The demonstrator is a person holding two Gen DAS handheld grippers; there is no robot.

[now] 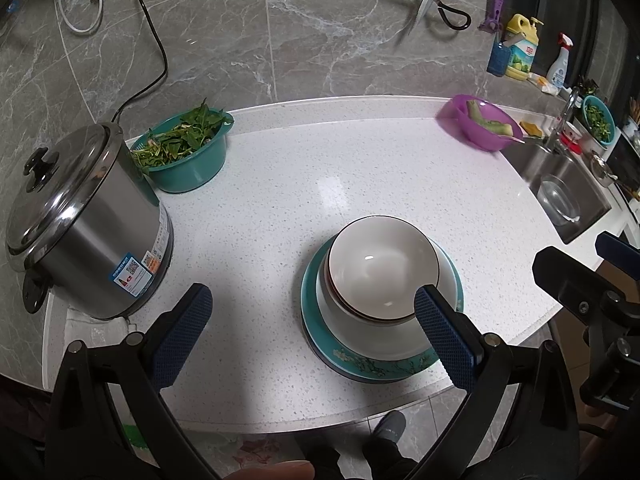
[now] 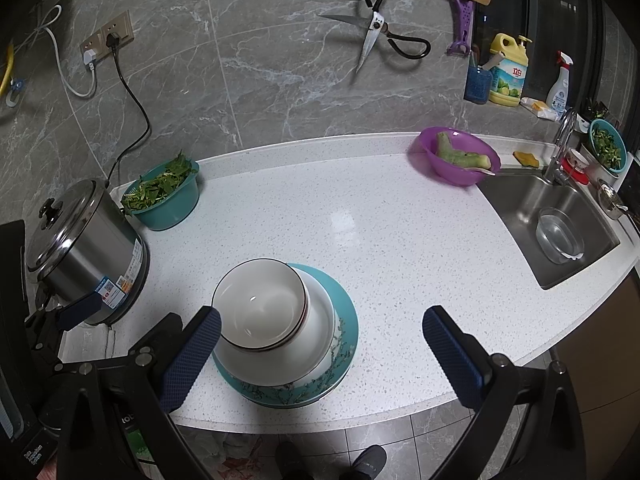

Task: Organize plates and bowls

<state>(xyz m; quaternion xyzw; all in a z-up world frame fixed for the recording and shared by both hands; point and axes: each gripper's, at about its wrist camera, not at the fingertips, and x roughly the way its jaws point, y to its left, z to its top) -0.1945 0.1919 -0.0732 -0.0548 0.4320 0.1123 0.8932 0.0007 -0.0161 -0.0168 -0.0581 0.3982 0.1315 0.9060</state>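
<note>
Both tongs stand wide apart and hold nothing. On the left tongs (image 1: pixel 312 318), the right-hand finger (image 1: pixel 442 336) overlaps the near rim of the white bowl (image 1: pixel 380 266) in the left wrist view; whether it touches cannot be told. On the right tongs (image 2: pixel 320 350), the left-hand finger (image 2: pixel 192 356) sits just beside the same white bowl (image 2: pixel 260 304). That bowl rests tilted inside a larger white bowl (image 2: pixel 320 320), which stands on a teal plate (image 2: pixel 348 312) with a blossom pattern, the whole stack near the front edge of the speckled white counter (image 2: pixel 360 216). Further left stand a lidded steel cooker (image 2: pixel 84 248) and a teal basin of greens (image 2: pixel 164 196). Near the back right a purple bowl (image 2: pixel 456 160) sits beside the sink (image 2: pixel 560 220), which holds a clear glass bowl (image 2: pixel 560 236). Scissors (image 2: pixel 376 36) hang on the grey wall.
</note>
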